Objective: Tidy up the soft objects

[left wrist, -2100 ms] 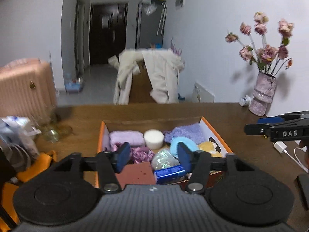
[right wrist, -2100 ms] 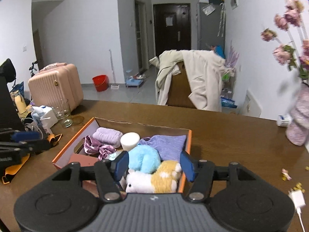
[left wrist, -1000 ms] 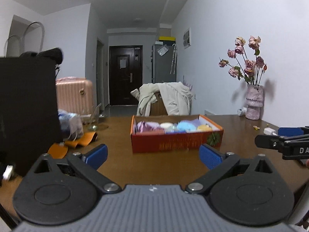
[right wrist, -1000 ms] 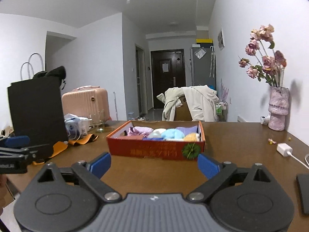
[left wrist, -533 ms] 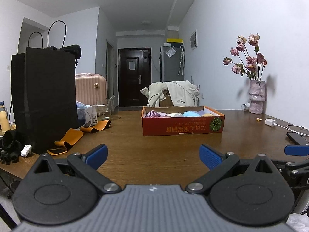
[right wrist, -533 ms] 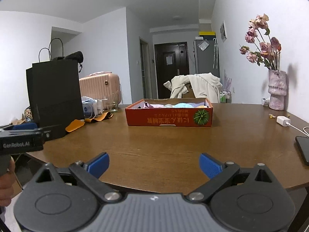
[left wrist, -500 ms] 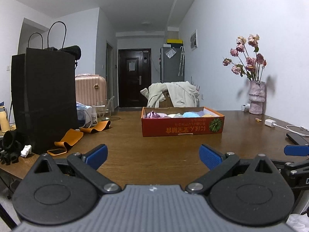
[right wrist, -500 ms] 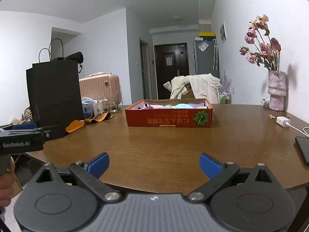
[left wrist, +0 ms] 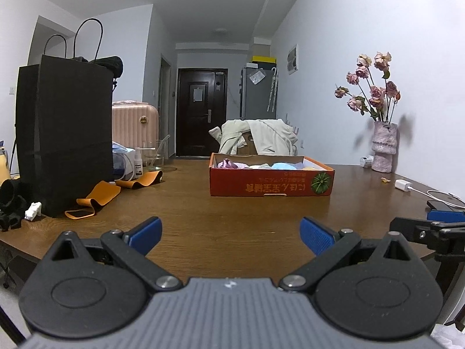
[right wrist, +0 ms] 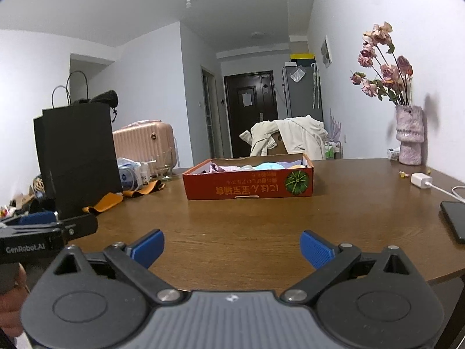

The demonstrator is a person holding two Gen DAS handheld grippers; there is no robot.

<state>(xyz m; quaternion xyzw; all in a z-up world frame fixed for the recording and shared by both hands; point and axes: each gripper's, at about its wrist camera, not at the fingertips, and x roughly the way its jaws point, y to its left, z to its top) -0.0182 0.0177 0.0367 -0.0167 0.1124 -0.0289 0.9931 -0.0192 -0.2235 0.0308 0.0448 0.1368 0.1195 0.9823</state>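
Observation:
An orange cardboard box (left wrist: 271, 184) (right wrist: 248, 187) stands in the middle of the brown table, with purple, blue and yellow soft items (left wrist: 283, 165) (right wrist: 267, 165) showing just above its rim. My left gripper (left wrist: 231, 234) hovers open and empty over the near table edge, well short of the box. My right gripper (right wrist: 231, 247) is also open and empty, held back at the near edge. The right gripper's blue-tipped fingers (left wrist: 444, 215) show at the right of the left wrist view. The left gripper's body (right wrist: 43, 232) shows at the left of the right wrist view.
A tall black paper bag (left wrist: 65, 133) (right wrist: 77, 157) stands at the left, with orange straps (left wrist: 98, 196), bottles and a glass beside it. At the right are a pink vase of roses (left wrist: 383, 148) (right wrist: 409, 138), a white charger (right wrist: 421, 179) and a phone (right wrist: 454, 216). A coat-draped chair (left wrist: 258, 139) stands behind the table.
Both grippers have pulled back from over the box to the near table edge and their jaws have spread wide. In the last half second they barely moved.

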